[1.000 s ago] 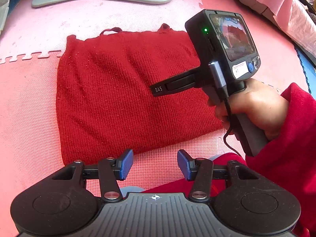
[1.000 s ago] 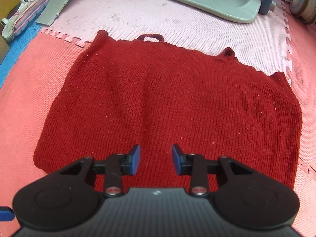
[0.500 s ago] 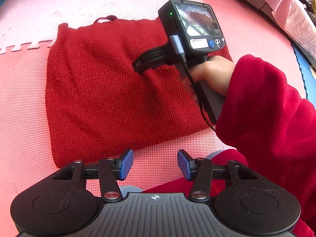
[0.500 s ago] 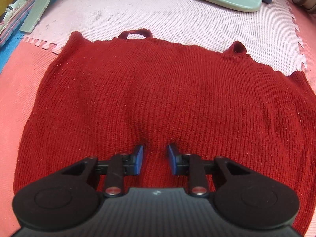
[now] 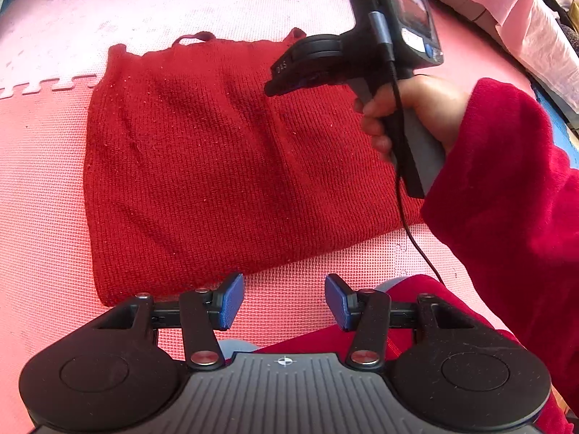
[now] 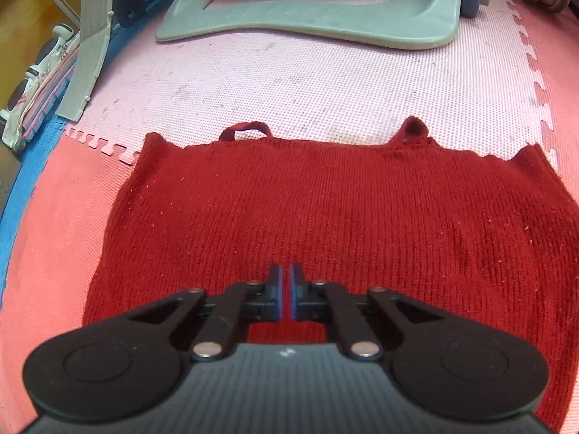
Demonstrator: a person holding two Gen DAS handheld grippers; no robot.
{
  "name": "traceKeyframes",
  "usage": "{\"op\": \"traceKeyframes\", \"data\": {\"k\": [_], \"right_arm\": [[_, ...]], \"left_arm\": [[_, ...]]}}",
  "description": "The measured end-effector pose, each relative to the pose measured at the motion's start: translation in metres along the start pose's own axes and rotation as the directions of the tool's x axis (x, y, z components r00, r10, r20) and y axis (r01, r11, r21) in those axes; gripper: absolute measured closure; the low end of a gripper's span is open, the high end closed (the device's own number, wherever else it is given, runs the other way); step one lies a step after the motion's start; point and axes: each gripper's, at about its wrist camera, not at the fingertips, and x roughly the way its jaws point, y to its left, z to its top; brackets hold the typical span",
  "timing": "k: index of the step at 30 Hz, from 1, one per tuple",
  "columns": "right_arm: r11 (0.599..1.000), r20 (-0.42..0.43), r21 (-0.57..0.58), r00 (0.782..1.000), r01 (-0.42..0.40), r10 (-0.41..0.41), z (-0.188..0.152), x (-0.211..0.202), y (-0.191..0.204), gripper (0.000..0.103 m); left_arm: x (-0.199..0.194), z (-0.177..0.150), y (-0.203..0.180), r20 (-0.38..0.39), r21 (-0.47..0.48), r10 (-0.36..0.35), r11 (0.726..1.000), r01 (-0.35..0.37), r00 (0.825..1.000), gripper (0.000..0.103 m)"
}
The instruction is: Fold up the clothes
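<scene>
We see the red knit garment flat on the pink foam floor mat, the right hand-held gripper having just pinched together above its middle, seemingly empty, while the left hand-held gripper waits apart at the near hem.

Only readable text I get: small white letters "DAS" on the black arm of the right tool, seen from the left wrist view. The white label under its screen is too blurred to read. Nothing legible in the right wrist view.
</scene>
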Motion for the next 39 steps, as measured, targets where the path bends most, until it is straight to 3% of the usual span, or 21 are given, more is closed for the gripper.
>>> {"op": "traceKeyframes", "data": {"k": [7,10,15,22,27,32,39], "right_arm": [[0.997,-0.022,-0.051,0.998,0.063,-0.064,0.006,0.048,0.011,0.103],[0.997,-0.041,-0.045,0.997,0.057,-0.059,0.014,0.044,0.011,0.102],[0.998,0.005,-0.052,1.0,0.029,-0.029,0.023,0.027,0.013,0.102],[0.998,0.003,-0.048,0.999,0.041,-0.041,0.024,0.056,0.015,0.102],[0.996,0.05,-0.057,0.996,0.075,-0.072,0.042,0.061,0.011,0.103],[0.993,0.038,-0.072,0.995,0.09,-0.088,0.054,0.076,0.002,0.103],[0.997,0.059,-0.062,0.998,0.036,-0.032,0.063,0.056,-0.009,0.102]], "left_arm": [[0.001,0.0,0.002,-0.014,-0.002,0.01,1.0,-0.01,1.0,0.051],[0.001,0.002,0.005,-0.013,-0.005,0.012,1.0,-0.012,1.0,0.051],[0.004,0.006,0.005,-0.011,-0.004,0.008,1.0,-0.008,1.0,0.051],[0.007,0.006,0.004,-0.018,0.006,0.0,1.0,0.0,1.0,0.051],[0.008,0.005,0.006,-0.024,0.001,0.002,1.0,-0.002,1.0,0.051],[0.01,0.006,0.01,-0.033,-0.003,0.006,1.0,-0.007,0.999,0.051],[0.012,0.012,0.014,-0.043,-0.005,0.01,1.0,-0.01,0.999,0.051]]}}
